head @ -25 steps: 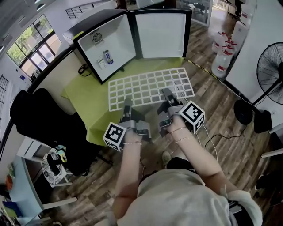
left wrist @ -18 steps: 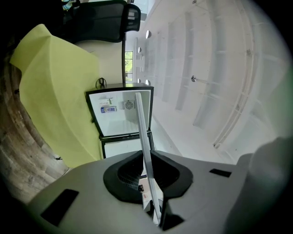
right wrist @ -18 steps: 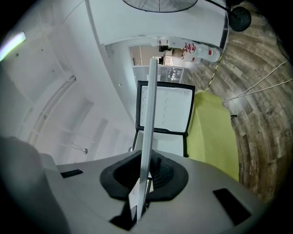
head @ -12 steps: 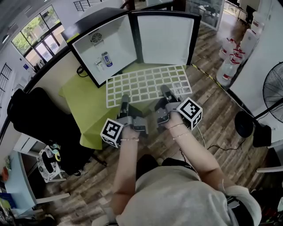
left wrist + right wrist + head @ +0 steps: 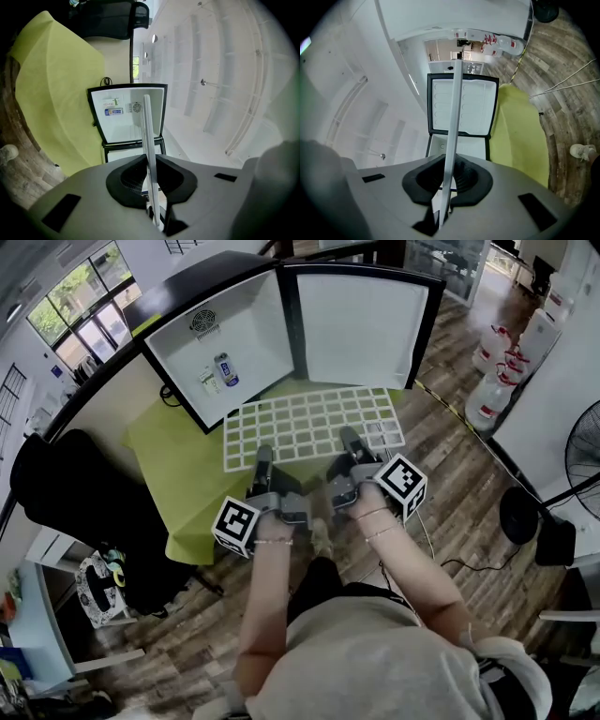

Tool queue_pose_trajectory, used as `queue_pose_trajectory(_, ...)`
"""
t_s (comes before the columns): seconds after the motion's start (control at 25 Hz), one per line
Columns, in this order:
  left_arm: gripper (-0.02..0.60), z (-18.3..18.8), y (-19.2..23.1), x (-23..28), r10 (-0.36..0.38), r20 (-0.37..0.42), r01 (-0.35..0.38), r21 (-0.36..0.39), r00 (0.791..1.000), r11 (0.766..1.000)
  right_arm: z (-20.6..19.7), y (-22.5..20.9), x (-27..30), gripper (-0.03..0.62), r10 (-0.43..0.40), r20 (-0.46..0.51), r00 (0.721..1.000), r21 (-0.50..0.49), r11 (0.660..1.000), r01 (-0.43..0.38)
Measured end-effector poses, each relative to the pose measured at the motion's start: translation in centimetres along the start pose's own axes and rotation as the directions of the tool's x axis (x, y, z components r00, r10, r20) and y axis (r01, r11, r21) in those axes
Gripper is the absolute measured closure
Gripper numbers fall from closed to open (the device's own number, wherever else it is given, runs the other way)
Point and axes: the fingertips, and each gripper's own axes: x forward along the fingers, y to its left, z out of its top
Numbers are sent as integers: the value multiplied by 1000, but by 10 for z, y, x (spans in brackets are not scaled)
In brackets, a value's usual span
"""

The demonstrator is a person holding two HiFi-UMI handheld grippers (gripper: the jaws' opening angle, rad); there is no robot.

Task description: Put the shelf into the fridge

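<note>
**A:** Shelf first: where is it?

**B:** The white grid shelf is held up flat over the green-covered bench, just in front of the open fridge. Its far edge is close to the fridge's front, but I can't tell whether it touches. None of it is inside.

**A:** Who has hold of it?

**B:** A person, with a tool in each hand. The left gripper has its jaws closed on the shelf's near edge. The right gripper has its jaws clamped on the same edge, further right.

**A:** So how far along is the job?

**B:** About halfway, I'd say. The shelf is lifted and the fridge door stands wide. What is left is to line the shelf up with the cavity, where a can shows, slide it in and let go.
</note>
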Motion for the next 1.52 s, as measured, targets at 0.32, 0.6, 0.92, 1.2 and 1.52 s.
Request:
queue_pose_trajectory(0.32,541,32,19,54,2,54,-1,-16,999,1000,1,-2,76,565,0,-54,999,-19,1000,-1)
queue_pose_trajectory(0.6,541,73,30,111,24,83,-24,1,996,1000,-7,2,153,566,-7,-90,996,-10,1000,6)
queue_pose_trajectory(0.92,541,99,40,148,17,109,-18,6,994,1000,-13,0,201,565,7,-108,994,-5,1000,-8)
queue_pose_trajectory(1.2,541,134,52,180,25,142,-29,20,990,999,-27,0,256,566,21,-141,990,-6,1000,-22)
queue_pose_trajectory(1.52,545,161,61,193,48,185,-53,26,982,998,-45,-6,282,565,13,-182,983,6,1000,-12)
